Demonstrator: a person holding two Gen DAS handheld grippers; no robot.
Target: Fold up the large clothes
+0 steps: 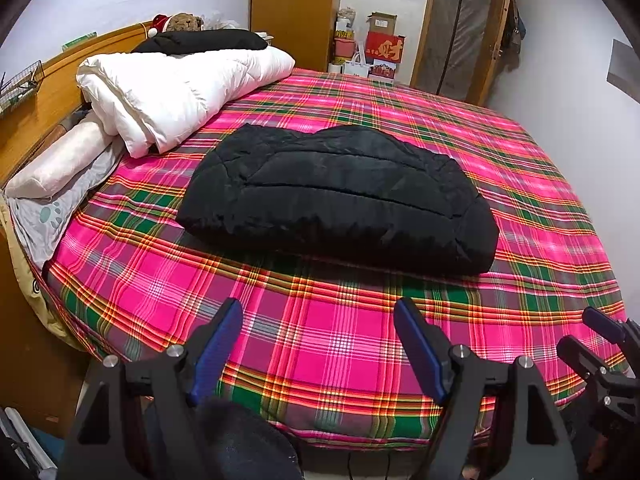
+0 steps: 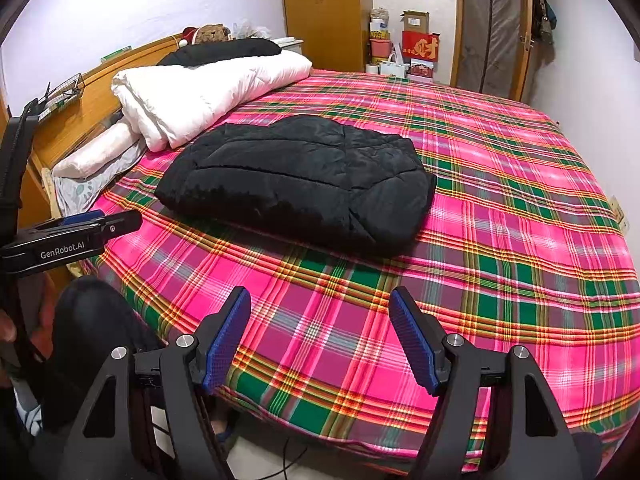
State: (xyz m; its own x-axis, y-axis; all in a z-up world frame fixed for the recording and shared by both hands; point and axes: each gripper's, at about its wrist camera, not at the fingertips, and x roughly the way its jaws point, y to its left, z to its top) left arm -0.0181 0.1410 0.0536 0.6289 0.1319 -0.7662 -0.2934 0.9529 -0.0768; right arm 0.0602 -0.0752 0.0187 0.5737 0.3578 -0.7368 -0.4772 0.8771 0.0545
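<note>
Our left gripper [image 1: 318, 344] hung over the near edge of the bed, its blue-padded fingers [image 1: 218, 344] spread wide with nothing between them but the pink, green and orange plaid sheet [image 1: 320, 340] below. Looking along it, we saw the black puffer jacket [image 1: 340, 196] lying folded into a thick bundle in the middle of the sheet, well apart from our fingers. Beyond the jacket, toward the wooden headboard [image 1: 48, 92], a rolled white duvet [image 1: 180, 88] lay with a second black garment [image 1: 200, 42] on top of it, and a pale pillow [image 1: 56, 164] sat beside the duvet's near end. A teddy bear [image 1: 184, 22] in a red hat peeked over the headboard, and a wooden wardrobe [image 1: 294, 12] stood against the far wall. At the right edge of this view we caught part of our right gripper [image 1: 600, 344]. From the right wrist, our right gripper [image 2: 320, 340] was likewise released, blue pads [image 2: 412, 340] apart and empty above the plaid sheet [image 2: 500, 240]. The folded black puffer jacket [image 2: 296, 184] lay ahead and a little left of it, touching neither finger. The white duvet [image 2: 208, 92] rested just behind the jacket, and the left gripper [image 2: 72, 240] showed at the left edge, held beside the bed's corner.
</note>
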